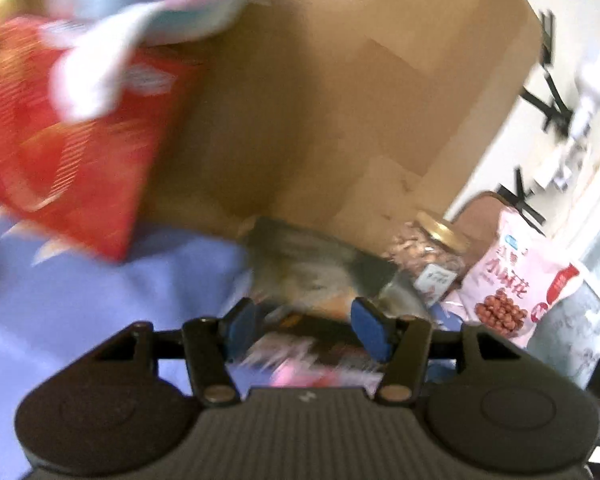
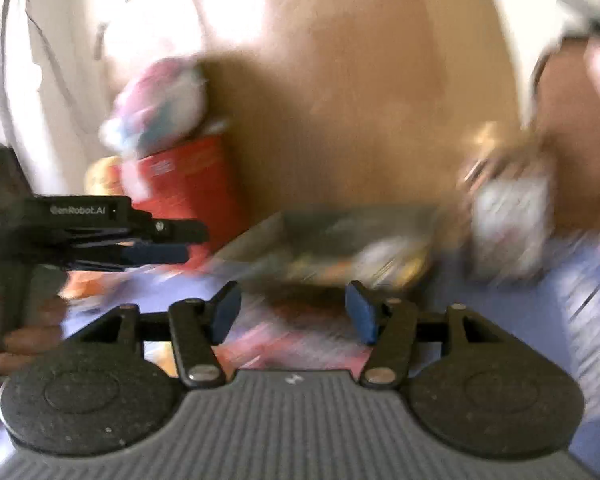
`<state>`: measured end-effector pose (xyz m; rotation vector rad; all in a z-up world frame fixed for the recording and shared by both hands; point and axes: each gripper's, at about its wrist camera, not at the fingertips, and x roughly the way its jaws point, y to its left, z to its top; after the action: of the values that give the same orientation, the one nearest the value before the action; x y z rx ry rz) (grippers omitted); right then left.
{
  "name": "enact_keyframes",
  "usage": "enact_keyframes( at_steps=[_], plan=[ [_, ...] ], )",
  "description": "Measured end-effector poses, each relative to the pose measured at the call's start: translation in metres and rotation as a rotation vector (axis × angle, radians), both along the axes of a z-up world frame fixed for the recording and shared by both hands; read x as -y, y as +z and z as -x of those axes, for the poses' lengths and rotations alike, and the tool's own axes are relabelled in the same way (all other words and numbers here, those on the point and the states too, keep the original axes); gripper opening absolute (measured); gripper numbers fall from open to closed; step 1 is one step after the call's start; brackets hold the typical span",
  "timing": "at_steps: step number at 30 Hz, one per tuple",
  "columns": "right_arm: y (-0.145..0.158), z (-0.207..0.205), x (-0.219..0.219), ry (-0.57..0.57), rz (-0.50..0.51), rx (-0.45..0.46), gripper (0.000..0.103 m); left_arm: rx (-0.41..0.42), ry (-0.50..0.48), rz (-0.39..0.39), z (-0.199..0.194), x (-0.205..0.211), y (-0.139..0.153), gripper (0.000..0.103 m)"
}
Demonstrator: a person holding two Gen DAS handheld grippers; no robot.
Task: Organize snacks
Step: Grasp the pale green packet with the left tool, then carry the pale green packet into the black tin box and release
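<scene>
Snacks lie on a blue cloth (image 1: 99, 300) in front of a large cardboard box (image 1: 340, 100). My left gripper (image 1: 306, 328) is open and empty, just above a dark flat snack pack (image 1: 304, 268). A red snack box (image 1: 67, 152) leans at the left with a pastel bag (image 1: 139, 12) on top. A nut jar with a gold lid (image 1: 428, 252) and a pink peanut bag (image 1: 512, 280) stand at the right. My right gripper (image 2: 293, 312) is open and empty, near the same dark pack (image 2: 328, 244). The left gripper (image 2: 155, 252) shows side-on at its left.
The cardboard box (image 2: 360, 100) fills the background in both views. A white wall with black brackets (image 1: 540, 100) is at the far right. The red box (image 2: 187, 188), pastel bag (image 2: 159, 100) and a blurred jar (image 2: 508, 216) show in the right wrist view. Both views are motion-blurred.
</scene>
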<state>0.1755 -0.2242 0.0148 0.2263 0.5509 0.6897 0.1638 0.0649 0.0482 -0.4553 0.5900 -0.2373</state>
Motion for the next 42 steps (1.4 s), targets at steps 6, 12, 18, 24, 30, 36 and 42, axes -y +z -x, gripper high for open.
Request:
enact_keyframes(
  at_steps=[6, 12, 18, 24, 30, 36, 42],
  plan=[
    [-0.023, 0.048, -0.043, 0.199, 0.035, -0.060, 0.045, -0.093, 0.047, 0.044, 0.057, -0.029, -0.040, 0.055],
    [-0.040, 0.082, -0.093, 0.221, 0.296, 0.055, 0.069, -0.118, -0.018, -0.030, 0.042, -0.002, -0.055, 0.061],
    [-0.042, 0.087, -0.080, 0.218, 0.323, 0.038, 0.059, -0.140, -0.098, -0.071, 0.054, 0.025, -0.070, 0.044],
    [-0.040, 0.106, -0.029, 0.143, 0.289, 0.042, 0.060, -0.169, -0.209, -0.038, 0.085, 0.055, -0.070, 0.041],
    [-0.034, 0.120, 0.029, -0.056, 0.275, 0.050, 0.061, -0.173, -0.361, -0.022, 0.104, 0.089, -0.063, 0.050],
    [-0.036, 0.122, 0.019, 0.008, 0.293, 0.076, 0.062, -0.184, -0.246, -0.008, 0.095, 0.073, -0.053, 0.066],
    [-0.045, 0.107, -0.007, 0.124, 0.377, 0.072, 0.067, -0.274, -0.233, 0.032, 0.083, 0.076, -0.066, 0.065]
  ],
)
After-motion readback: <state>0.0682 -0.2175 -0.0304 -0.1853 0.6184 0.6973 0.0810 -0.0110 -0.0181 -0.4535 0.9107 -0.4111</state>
